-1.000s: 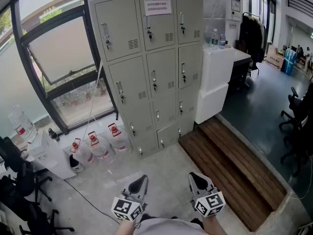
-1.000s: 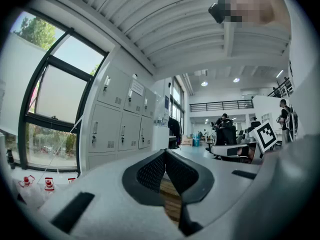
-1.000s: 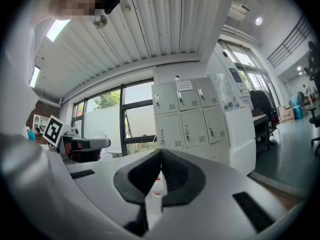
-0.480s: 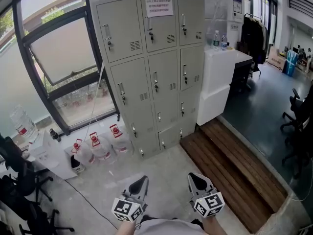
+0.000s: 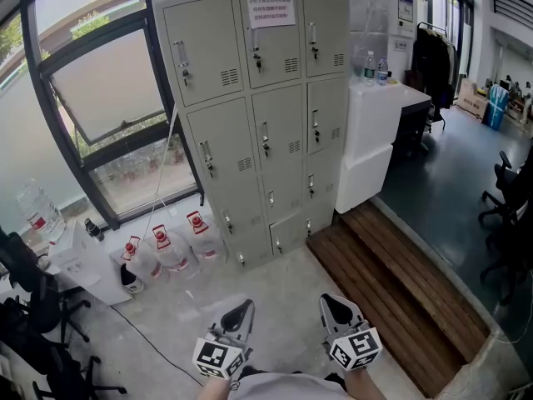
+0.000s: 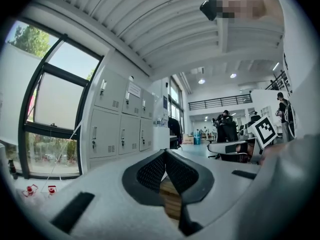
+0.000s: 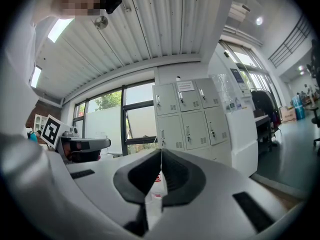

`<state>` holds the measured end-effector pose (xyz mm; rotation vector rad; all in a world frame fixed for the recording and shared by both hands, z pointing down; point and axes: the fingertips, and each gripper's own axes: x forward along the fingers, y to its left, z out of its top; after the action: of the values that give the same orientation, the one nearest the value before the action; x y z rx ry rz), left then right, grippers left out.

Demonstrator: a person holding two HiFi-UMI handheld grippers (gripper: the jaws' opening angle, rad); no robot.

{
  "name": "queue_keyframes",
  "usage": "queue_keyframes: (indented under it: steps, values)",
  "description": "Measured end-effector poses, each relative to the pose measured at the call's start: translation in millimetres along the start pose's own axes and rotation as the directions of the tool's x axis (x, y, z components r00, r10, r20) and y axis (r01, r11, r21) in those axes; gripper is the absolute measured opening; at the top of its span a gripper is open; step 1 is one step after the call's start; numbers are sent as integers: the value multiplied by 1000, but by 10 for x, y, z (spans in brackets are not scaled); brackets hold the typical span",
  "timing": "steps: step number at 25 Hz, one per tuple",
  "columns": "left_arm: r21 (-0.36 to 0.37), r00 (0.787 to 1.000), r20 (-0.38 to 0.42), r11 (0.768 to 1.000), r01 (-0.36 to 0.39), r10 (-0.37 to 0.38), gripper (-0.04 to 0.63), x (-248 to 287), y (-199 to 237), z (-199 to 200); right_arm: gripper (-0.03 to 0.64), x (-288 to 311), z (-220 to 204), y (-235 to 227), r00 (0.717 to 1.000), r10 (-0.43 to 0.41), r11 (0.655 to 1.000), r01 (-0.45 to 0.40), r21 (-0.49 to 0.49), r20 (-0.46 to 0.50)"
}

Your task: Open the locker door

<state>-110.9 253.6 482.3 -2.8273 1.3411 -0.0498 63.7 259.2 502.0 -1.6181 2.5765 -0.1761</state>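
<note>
A grey metal locker block [image 5: 258, 115] with three columns of small doors stands against the far wall, and every door is closed. Each door has a vertical handle with a lock [image 5: 263, 138]. A white notice [image 5: 271, 10] is stuck on the top middle door. My left gripper [image 5: 240, 310] and right gripper [image 5: 332, 305] hang low near my body, far short of the lockers. Both are shut with nothing between the jaws. The lockers [image 6: 122, 119] show beyond the shut left gripper [image 6: 165, 152] in the left gripper view. They [image 7: 187, 119] also stand beyond the shut right gripper [image 7: 161, 150] in the right gripper view.
Water jugs [image 5: 171, 248] stand on the floor left of the lockers, below a large window [image 5: 92, 98]. A white counter [image 5: 375, 132] with bottles [image 5: 367, 63] adjoins the lockers' right side. A wooden platform [image 5: 391, 290] runs to the right. A cable [image 5: 150, 340] crosses the floor. Office chairs [image 5: 508, 207] stand at far right.
The head view has shifted slightly, so the lockers sit a little further right and lower in it. Both grippers stay low and shut in nearly the same spots.
</note>
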Motion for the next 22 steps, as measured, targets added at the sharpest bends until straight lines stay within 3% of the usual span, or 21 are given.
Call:
queue_keyframes:
  steps: [11, 22]
  values:
    - [-4, 1000, -20, 1000, -16, 16, 5, 100, 64, -30, 14, 132, -69, -135, 1000, 7, 1000, -7, 17, -16]
    - [-19, 999, 10, 999, -44, 44, 5, 549, 683, -104, 14, 838, -144, -315, 1000, 9, 1000, -9, 4, -30]
